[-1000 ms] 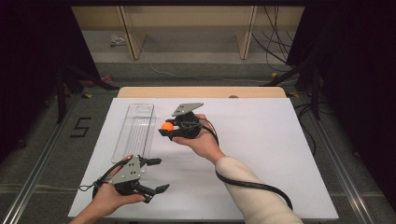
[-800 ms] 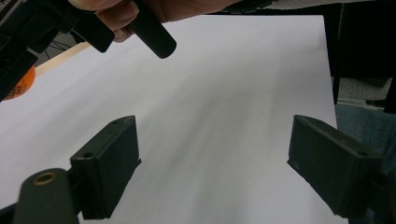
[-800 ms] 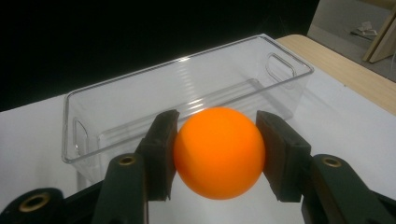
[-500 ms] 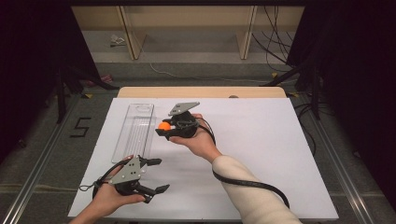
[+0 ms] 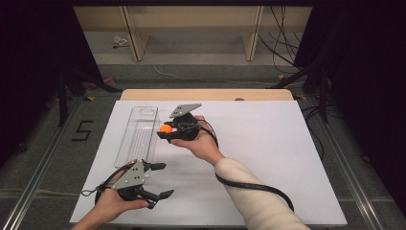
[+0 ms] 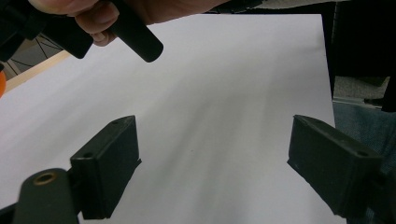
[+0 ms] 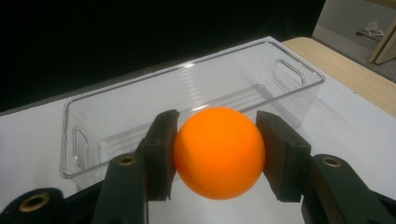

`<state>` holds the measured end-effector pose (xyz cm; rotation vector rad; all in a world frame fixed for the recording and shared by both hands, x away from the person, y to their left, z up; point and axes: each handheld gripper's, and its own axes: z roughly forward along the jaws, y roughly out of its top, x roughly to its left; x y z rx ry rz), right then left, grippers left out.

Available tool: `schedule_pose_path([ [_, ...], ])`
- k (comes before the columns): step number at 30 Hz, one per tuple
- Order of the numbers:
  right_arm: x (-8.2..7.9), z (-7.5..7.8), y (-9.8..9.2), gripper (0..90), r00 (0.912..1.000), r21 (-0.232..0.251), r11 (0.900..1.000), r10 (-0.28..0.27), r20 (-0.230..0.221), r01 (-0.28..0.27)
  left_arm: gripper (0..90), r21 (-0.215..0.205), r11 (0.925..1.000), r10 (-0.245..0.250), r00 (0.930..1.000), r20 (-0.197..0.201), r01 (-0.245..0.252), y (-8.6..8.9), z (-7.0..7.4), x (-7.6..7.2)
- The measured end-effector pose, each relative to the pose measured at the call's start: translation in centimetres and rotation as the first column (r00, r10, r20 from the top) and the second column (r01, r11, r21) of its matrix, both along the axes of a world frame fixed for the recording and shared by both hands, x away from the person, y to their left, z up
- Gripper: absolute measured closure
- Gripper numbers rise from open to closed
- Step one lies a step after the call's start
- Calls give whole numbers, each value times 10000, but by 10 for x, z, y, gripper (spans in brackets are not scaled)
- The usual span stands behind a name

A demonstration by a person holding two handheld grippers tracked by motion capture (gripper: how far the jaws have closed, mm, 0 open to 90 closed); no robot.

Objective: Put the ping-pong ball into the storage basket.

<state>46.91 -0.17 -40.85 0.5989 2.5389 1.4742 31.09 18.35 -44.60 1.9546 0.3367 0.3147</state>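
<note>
We are carrying the ball (image 7: 219,145), clamped between the pads of our right gripper (image 5: 168,130), just beside the bin (image 5: 140,132) that lies along the table's (image 5: 287,143) left edge. Our left gripper (image 5: 160,181) rests spread and empty near the front-left corner. Next, we judge, the ball must cross the rim before we let go.

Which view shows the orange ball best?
The right gripper view: the orange ball sits large between the right tool pads, before the clear bin. The high view shows it small; the left gripper view catches an orange sliver at its edge.
</note>
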Motion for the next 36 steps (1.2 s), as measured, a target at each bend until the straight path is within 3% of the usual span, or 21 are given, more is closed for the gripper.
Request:
schedule_pose_path([
  [36, 8, 3, 16, 513, 10000, -81, 10000, 41, -32, -41, 159, 52, 10000, -58, 10000, -34, 58, -1, 0, -1],
])
